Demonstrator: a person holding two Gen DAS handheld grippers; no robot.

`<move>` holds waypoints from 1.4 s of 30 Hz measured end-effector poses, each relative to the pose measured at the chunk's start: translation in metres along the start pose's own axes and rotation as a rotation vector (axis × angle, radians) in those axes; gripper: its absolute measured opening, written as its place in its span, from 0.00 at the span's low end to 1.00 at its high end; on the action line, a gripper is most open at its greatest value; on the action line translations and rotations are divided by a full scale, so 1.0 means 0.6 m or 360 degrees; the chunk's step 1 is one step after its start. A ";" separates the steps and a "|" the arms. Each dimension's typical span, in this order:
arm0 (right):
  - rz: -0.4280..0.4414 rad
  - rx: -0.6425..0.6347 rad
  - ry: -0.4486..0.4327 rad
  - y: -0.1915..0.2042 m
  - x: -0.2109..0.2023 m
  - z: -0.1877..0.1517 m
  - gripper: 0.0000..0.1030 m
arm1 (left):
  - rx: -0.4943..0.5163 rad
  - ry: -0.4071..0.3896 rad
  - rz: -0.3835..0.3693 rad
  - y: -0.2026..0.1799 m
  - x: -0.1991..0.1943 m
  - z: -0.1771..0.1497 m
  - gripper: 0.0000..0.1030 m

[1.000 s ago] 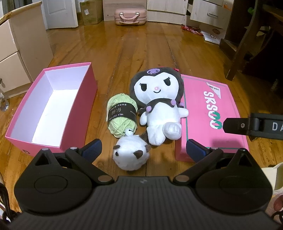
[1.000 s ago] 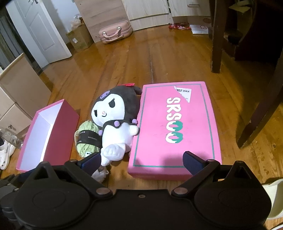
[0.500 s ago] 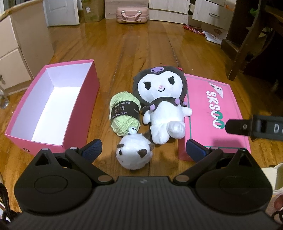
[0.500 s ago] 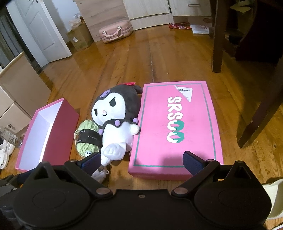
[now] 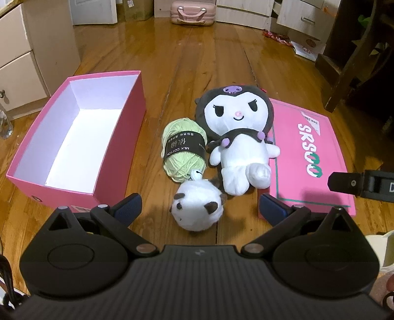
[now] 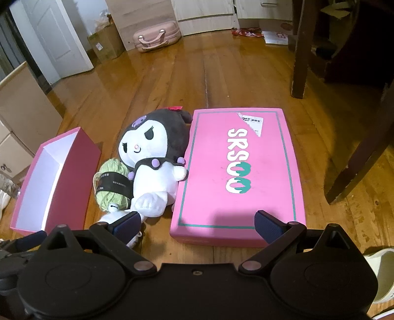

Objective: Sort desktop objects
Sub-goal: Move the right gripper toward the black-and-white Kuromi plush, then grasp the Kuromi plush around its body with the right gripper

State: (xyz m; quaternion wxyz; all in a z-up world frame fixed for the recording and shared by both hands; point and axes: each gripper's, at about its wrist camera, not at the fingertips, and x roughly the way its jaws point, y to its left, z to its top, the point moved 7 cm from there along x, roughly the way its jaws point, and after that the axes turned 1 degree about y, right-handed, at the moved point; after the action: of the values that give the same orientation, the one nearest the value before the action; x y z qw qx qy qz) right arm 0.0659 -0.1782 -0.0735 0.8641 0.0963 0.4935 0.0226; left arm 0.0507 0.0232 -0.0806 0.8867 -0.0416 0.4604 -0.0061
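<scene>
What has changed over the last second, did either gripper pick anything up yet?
No. The left gripper has eased forward and down toward the small white plush, jaws open around it without touching. The right gripper barely moved, open above the near end of the lid. The yarn, big plush and open box lie where they were.

A home: wooden floor point(image 5: 197, 61), pink suitcase point(image 5: 188, 11), drawers point(image 5: 303, 17).
</scene>
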 end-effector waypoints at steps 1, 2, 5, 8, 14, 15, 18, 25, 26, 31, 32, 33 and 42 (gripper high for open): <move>-0.0009 -0.0008 0.0000 0.001 0.001 0.000 0.98 | -0.0007 -0.0001 0.0006 0.007 0.003 0.004 1.00; -0.0017 -0.0016 0.0000 0.002 0.002 0.000 0.98 | -0.0009 -0.0004 0.0013 0.010 0.004 0.005 1.00; -0.0023 -0.0025 0.0007 0.003 0.005 -0.001 0.98 | -0.0014 -0.0014 0.0030 0.017 0.004 0.007 1.00; -0.0035 -0.0024 0.0023 0.003 0.009 -0.004 0.98 | -0.0018 -0.0010 0.0034 0.022 0.006 0.004 1.00; -0.0061 -0.0015 0.0052 0.001 0.021 -0.009 0.98 | -0.0019 0.0007 0.0028 0.032 0.013 0.001 1.00; -0.0057 -0.0010 0.0059 0.001 0.025 -0.011 0.98 | -0.0019 0.0010 0.0027 0.035 0.015 0.001 1.00; -0.0026 0.0008 0.0087 0.002 0.038 -0.020 0.98 | -0.0020 0.0018 0.0026 0.044 0.020 0.002 1.00; 0.0136 0.0071 0.0154 0.020 0.066 -0.010 0.88 | -0.0022 0.0042 0.0023 0.067 0.035 0.010 1.00; 0.0186 0.0069 0.0163 0.027 0.066 0.000 0.88 | -0.0026 0.0049 0.0016 0.068 0.038 0.019 1.00; 0.0367 -0.0099 0.0220 0.084 0.085 0.068 0.85 | -0.0079 0.0048 -0.0096 0.071 0.058 0.059 1.00; 0.0370 -0.0157 0.0229 0.096 0.096 0.080 0.83 | -0.0071 0.0041 -0.0099 0.070 0.062 0.067 1.00; 0.0362 -0.0198 0.0236 0.105 0.109 0.090 0.81 | -0.0053 0.0027 -0.0086 0.071 0.063 0.072 1.00; 0.0326 -0.0220 0.0372 0.117 0.229 0.114 0.63 | -0.0050 -0.0026 0.0006 0.099 0.064 0.081 1.00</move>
State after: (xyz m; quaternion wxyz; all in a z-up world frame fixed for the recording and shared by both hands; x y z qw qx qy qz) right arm 0.1986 -0.1006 -0.1432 0.7985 0.0833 0.5755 0.1556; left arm 0.1108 0.0837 -0.0891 0.8897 -0.0549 0.4532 0.0031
